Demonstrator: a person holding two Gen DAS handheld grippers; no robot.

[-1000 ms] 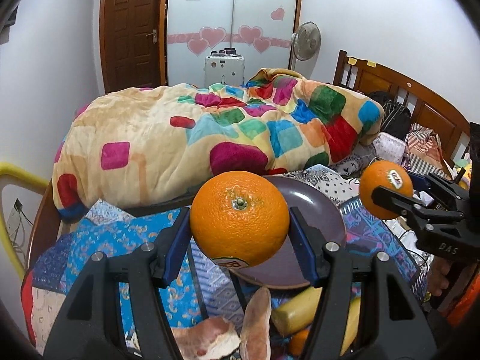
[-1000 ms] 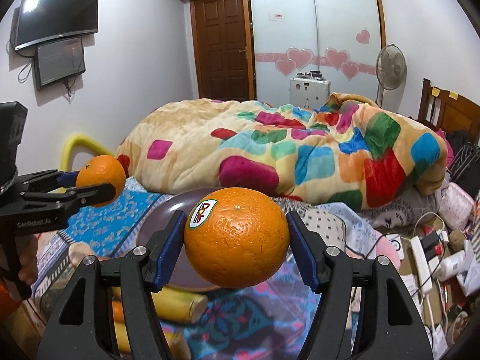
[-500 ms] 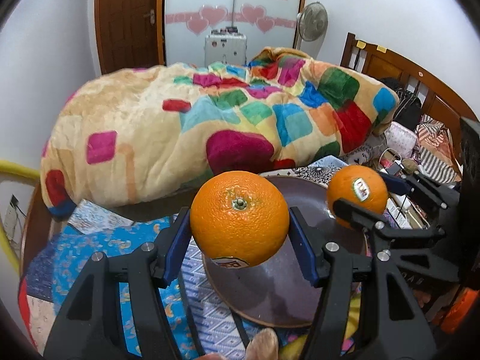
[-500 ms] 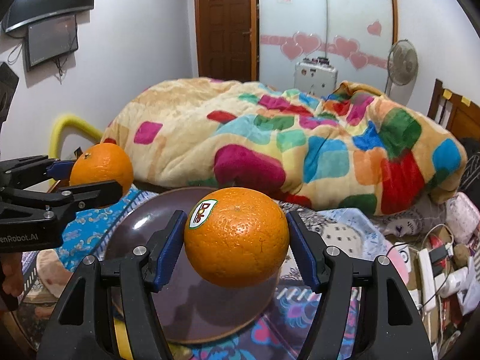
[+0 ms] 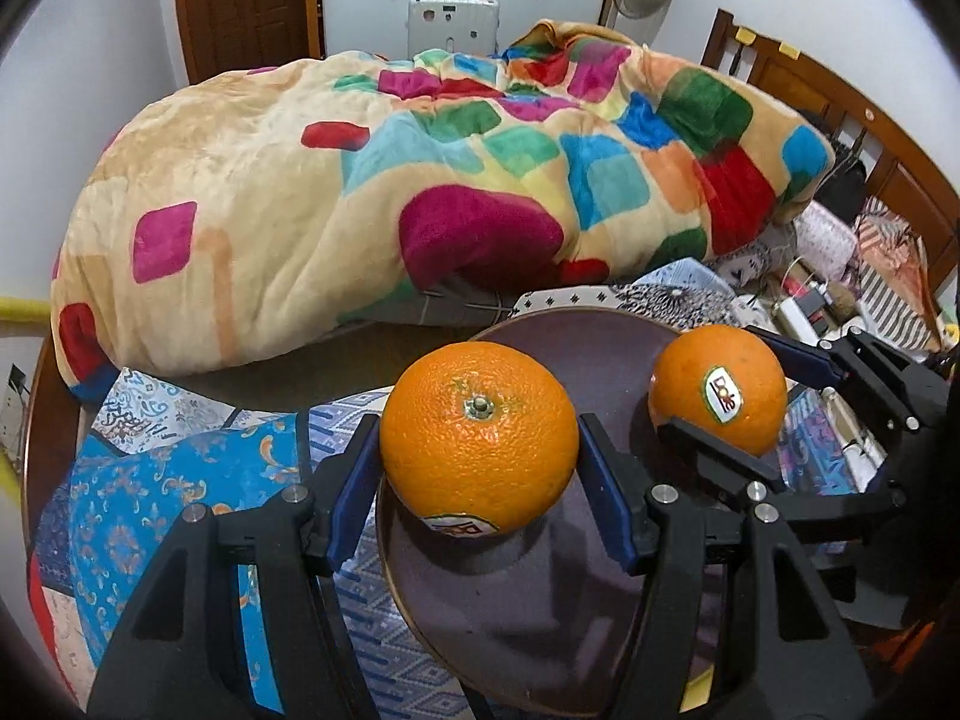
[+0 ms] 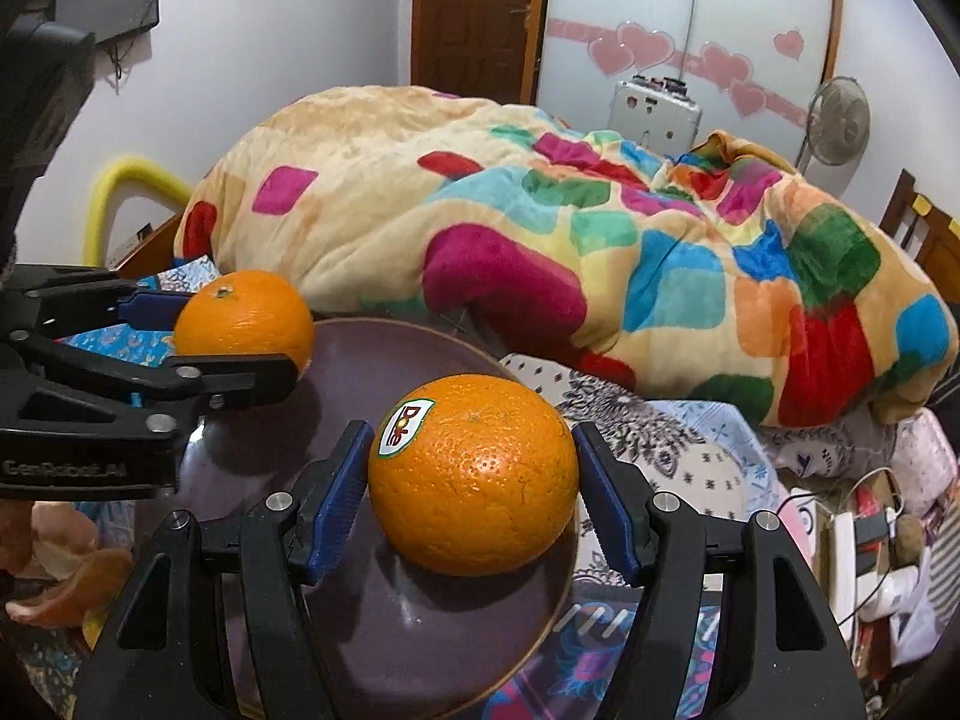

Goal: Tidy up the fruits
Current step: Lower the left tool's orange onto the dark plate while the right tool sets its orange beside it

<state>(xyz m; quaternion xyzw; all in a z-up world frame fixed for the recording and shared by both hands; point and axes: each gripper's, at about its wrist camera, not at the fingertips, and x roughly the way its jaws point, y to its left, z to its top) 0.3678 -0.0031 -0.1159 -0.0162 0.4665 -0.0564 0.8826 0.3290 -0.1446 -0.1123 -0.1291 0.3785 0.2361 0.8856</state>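
A: What's in my claws?
B: Left claw [image 5: 480, 468] clamps a pebbly, stem-up orange [image 5: 479, 435]; right claw [image 6: 471, 495] grips the stickered one [image 6: 474, 474], both over the dark plate [image 5: 540, 630].

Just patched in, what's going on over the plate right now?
A person holds a gripper in each hand, each clamped on an orange. The left gripper holds an orange stem-up above the near-left part of the dark plate. The right gripper holds a second orange, sticker showing, above the plate's right side. Both fruits hang over the plate and neither is released yet. A colourful blanket lies heaped behind.
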